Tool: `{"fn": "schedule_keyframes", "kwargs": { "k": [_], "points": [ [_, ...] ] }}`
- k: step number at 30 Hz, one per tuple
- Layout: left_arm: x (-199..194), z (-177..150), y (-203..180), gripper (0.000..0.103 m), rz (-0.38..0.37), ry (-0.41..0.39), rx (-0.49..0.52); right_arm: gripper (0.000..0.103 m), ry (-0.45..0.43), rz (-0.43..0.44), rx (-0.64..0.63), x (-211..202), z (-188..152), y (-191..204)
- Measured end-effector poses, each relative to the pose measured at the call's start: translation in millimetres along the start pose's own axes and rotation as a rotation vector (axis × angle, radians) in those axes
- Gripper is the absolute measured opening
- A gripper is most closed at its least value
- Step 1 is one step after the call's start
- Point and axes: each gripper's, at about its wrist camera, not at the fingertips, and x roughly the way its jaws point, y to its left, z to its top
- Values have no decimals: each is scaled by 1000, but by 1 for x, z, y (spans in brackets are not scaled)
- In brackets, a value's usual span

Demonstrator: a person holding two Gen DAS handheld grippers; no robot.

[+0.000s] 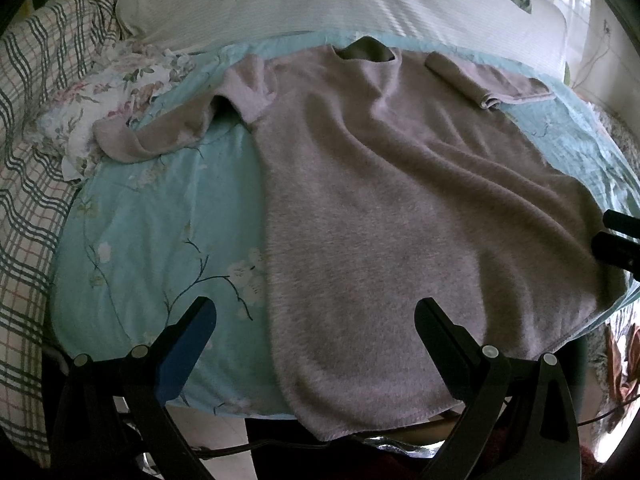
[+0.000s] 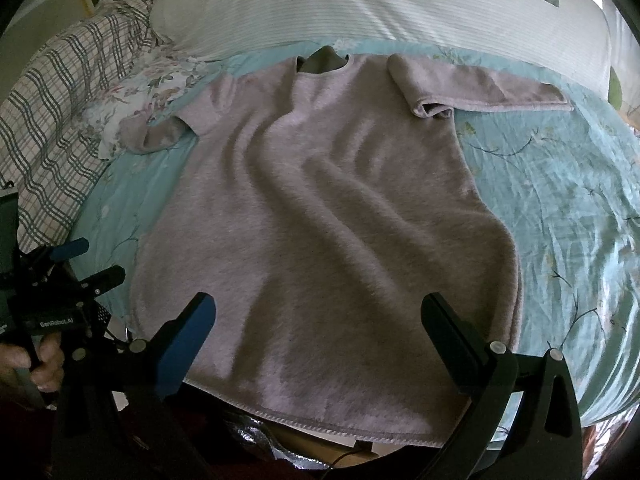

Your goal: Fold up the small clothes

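**Sweater flat on bed, both grippers spread**

Bed (image 1: 152,240) under teal floral sheet. White pillow (image 2: 360,12) across its far end, plaid quilt (image 1: 36,160) bunched at left. Grey sweater (image 2: 320,220) lies centred, hem overhanging near edge; one sleeve crumpled onto floral cloth (image 1: 116,92), other folded back. Left gripper (image 1: 316,312) and right gripper (image 2: 320,308) hover above hem, jaws wide, gripping nothing.

1. The sweater's (image 1: 400,220) near hem hangs over the edge of the bed (image 1: 160,240); the left wrist view does not show where it ends below that edge.
2. The right gripper (image 1: 618,240), to the right of the sweater, is cut off by the picture's edge.
3. The sweater's left sleeve (image 2: 160,136) is bunched, its cuff hidden.
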Motion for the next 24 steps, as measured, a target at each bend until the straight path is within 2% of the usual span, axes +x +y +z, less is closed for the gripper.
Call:
{"fn": "schedule_keyframes", "kwargs": {
  "k": [5,7,13,15,21,24],
  "points": [
    [12,5,0,100,-40,0,-8,102,-71,39,31,5,6,-10],
    [17,9,1,100,-40,-1,-3,102,-51,-7,9,10,10,-17],
    [32,25,4,100,-27,0,-12,102,-106,-9,62,14,40,-60],
    [38,31,4,100,-28,3,-21,102,-158,-19,88,12,59,-85],
    [55,47,-1,100,-51,56,-21,101,-176,13,315,35,105,-178],
    [63,55,-6,100,-33,44,2,91,-209,-31,402,46,131,-231]
  ]
}}
